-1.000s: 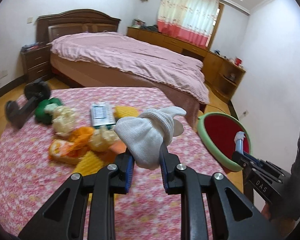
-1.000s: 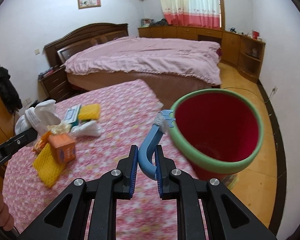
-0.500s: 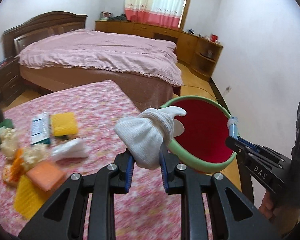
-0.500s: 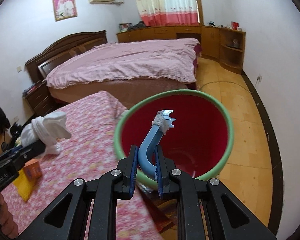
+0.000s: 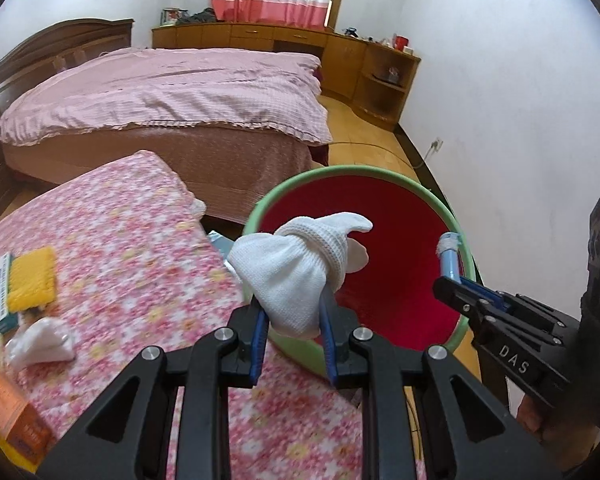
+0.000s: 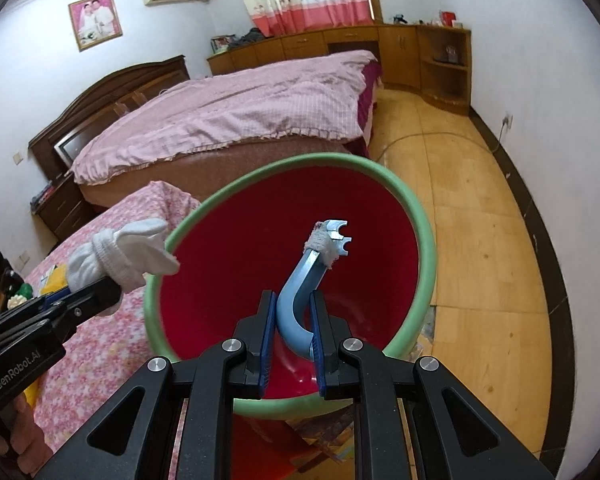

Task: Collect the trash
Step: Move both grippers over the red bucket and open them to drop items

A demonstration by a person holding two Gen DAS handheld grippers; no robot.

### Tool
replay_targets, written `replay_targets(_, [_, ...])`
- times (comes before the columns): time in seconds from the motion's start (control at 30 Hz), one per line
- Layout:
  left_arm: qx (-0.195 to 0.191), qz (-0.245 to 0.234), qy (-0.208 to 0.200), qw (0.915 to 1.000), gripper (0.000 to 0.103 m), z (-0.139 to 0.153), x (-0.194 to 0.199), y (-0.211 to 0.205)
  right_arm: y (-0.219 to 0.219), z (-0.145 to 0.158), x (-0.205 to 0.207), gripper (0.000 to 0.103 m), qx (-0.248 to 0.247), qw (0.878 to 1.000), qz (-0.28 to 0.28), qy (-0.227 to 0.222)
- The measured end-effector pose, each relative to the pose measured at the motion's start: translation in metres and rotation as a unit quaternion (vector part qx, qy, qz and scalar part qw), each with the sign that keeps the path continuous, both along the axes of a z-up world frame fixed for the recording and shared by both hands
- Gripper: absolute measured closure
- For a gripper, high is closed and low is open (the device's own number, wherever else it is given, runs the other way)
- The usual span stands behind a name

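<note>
Trash fills both claws: nearest the left wrist camera, the left gripper [image 5: 291, 326] pinches a balled white sock [image 5: 290, 280] between its blue pads, and in the right wrist view the right gripper [image 6: 292, 336] is pressed onto the bend of a curved blue plastic piece [image 6: 300, 300] with a forked tip wrapped in white fluff. Just beyond the fingers stands the red bin [image 6: 422, 248] with its green rim, its mouth tilted toward both cameras; the blue piece hangs over the red inside, while the sock sits over the near rim, close to the edge of the floral-covered table [image 5: 120, 240]. Judging from that, the sock is the riskier drop: released here, it could catch the rim and roll back onto the cloth or fall to the floor between table and bin. The hooked blue piece might snag on a pad as the jaws part, or bounce off the sloping wall. On the table a yellow sponge [image 5: 32, 278], a crumpled tissue [image 5: 40, 344] and an orange box [image 5: 12, 420] wait uncollected. Farther off lies a pink-covered bed [image 5: 172, 92].
</note>
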State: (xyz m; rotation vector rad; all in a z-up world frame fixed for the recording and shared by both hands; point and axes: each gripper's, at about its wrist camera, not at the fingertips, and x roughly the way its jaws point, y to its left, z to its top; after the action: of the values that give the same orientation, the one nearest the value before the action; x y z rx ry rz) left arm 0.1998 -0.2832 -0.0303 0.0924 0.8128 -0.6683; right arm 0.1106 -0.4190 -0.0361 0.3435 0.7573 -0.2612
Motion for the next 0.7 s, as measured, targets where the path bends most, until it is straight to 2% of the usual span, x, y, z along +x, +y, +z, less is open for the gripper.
replay_targets(0.17, [-0.005,-0.01,0.011,0.9999,0.08,-0.007,0.005,-0.012,-0.008,-0.007,0.001,0.086,0.009,1.0,0.002,0.0])
replay_targets(0.37, [-0.002,0.002,0.021,0.9998,0.06,-0.014,0.01,-0.017,-0.011,-0.011,0.003,0.086,0.015,1.0,0.009,0.001])
replay_targets(0.5, [0.002,0.006,0.02,0.9998,0.059,-0.015,0.01,-0.016,-0.01,-0.013,0.004,0.086,0.017,1.0,0.012,0.002])
replay_targets(0.6, [0.004,0.011,0.02,0.9997,0.059,-0.015,0.009,-0.014,-0.009,-0.014,0.004,0.079,0.019,1.0,0.014,0.003])
replay_targets(0.63, [0.004,0.014,0.019,0.9997,0.059,-0.015,0.009,-0.012,-0.01,-0.014,0.004,0.074,0.019,1.0,0.012,0.004])
replay_targets(0.7, [0.003,0.018,0.021,0.9996,0.059,-0.015,0.008,-0.009,-0.01,-0.014,0.005,0.072,0.021,1.0,0.01,0.008])
